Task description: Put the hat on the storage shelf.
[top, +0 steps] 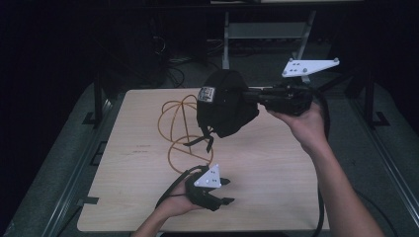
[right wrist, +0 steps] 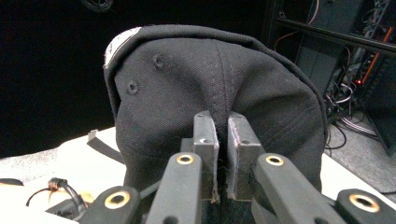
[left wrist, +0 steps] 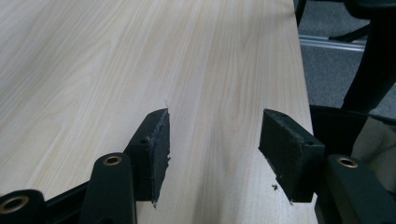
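Wooden table (top: 276, 173): one black cap (top: 225, 103) pinched in right claw (right wrist: 222, 140), left claw (left wrist: 215, 149) open.

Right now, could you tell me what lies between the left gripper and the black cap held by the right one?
In the high view, the orange wire frame and the cap's dangling strap lie between the cap and the left gripper.

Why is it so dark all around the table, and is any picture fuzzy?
High view: only the pale wooden table is lit, the room behind is nearly black, and the picture is a little soft. Left gripper view: bright and even, the wood grain sharp near the left tool. Right gripper view: the black fabric cap is clear, the background dark.
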Demonstrator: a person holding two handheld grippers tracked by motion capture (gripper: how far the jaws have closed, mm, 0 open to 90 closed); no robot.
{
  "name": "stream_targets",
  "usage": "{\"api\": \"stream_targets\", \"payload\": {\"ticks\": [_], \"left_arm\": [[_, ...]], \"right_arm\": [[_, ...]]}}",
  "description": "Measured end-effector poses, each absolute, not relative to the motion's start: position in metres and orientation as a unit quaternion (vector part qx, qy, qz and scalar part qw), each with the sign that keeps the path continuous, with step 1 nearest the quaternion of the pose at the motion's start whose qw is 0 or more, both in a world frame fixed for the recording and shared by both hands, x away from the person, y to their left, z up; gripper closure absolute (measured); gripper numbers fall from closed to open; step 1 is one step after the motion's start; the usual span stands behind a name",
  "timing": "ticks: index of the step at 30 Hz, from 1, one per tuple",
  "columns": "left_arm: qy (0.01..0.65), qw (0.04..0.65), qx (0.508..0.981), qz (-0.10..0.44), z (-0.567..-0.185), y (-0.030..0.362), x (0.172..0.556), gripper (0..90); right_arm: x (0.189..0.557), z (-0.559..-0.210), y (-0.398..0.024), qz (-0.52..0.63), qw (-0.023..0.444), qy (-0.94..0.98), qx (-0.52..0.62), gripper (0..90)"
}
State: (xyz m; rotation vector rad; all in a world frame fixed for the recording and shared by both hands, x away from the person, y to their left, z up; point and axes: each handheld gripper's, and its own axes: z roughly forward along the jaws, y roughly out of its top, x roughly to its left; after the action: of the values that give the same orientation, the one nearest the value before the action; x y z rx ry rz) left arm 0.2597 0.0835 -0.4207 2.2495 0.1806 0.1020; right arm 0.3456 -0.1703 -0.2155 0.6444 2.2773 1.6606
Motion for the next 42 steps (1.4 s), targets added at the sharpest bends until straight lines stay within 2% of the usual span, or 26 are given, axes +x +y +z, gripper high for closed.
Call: {"api": "stream_targets", "payload": {"ticks": [26, 42], "left_arm": [[0.062, 0.433, 0.898, 0.04, -0.421, 0.079, 0.259, 41.6], [0.051, 0.439, 0.896, 0.046, -0.418, 0.081, 0.257, 41.7]], "right_arm": [[0.372, -0.197, -0.094, 0.551, 0.1, 0.808, 0.181, 83.5], [0.394, -0.2, -0.045, 0.533, 0.089, 0.823, 0.173, 83.4]]}}
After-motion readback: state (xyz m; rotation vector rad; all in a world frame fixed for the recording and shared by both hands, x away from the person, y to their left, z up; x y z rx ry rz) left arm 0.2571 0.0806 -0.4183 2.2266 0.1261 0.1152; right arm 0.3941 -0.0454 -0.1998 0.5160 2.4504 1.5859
